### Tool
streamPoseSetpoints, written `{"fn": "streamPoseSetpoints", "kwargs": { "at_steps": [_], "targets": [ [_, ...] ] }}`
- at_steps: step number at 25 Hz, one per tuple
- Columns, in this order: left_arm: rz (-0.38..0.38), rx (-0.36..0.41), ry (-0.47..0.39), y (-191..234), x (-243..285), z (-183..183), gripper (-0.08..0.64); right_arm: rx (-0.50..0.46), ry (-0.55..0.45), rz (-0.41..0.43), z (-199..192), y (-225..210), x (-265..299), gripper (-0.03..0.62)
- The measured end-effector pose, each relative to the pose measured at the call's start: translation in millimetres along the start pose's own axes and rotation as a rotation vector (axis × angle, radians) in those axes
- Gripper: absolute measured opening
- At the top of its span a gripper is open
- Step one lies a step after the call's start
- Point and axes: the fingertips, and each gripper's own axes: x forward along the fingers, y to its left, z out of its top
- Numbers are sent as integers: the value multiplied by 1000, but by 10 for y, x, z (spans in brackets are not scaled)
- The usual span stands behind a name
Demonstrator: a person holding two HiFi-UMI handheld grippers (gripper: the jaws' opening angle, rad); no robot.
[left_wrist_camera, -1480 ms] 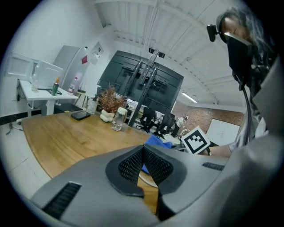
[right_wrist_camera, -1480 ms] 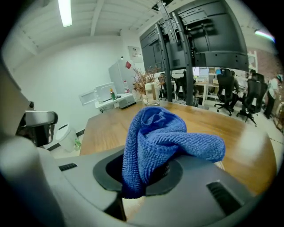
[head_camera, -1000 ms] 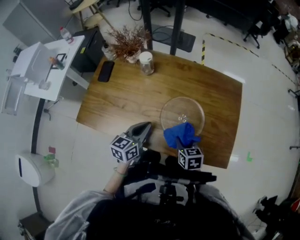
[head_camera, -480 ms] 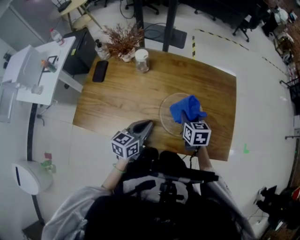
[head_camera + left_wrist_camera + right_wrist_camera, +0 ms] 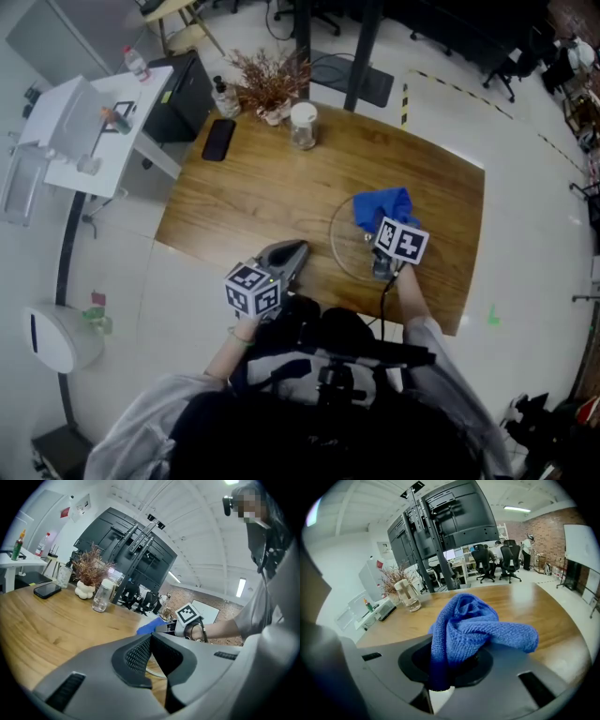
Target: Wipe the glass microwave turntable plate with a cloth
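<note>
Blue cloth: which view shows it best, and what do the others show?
The right gripper view: the blue cloth fills the centre, clamped in the right tool. The head view shows it small over the glass plate; the left gripper view, only a blue sliver.

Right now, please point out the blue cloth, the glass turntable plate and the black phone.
blue cloth [image 5: 380, 208]: head view, its bunched middle.
glass turntable plate [image 5: 343, 246]: head view, bare left part.
black phone [image 5: 217, 140]: head view, screen middle.
</note>
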Motion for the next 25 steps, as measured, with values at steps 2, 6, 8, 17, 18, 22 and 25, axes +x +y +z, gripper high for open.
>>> {"fn": "streamPoseSetpoints", "kwargs": {
  "at_steps": [2,6,8,17,18,22,25],
  "targets": [
    [5,-7,4,13,11,-11,0,28,11,35,-176,12,-131,78],
    [6,-25,5,36,95,-3,0,128,42,105,-638,53,-486,78],
    [-2,-25,9,13,164,-3,0,171,63,131,-871,66,-689,78],
    [-44,-24,48,-163,431,-72,0,273,121,163,-1490,42,-1243,78],
    [-45,-25,49,-173,443,-72,0,276,115,169,-1438,41,-1240,78],
    [-40,-25,42,-220,483,-70,0,308,37,201,-927,-80,-1079,78],
    [-24,-29,31,-231,463,-61,0,308,-28,175,-429,-301,-804,78]
  ]
}}
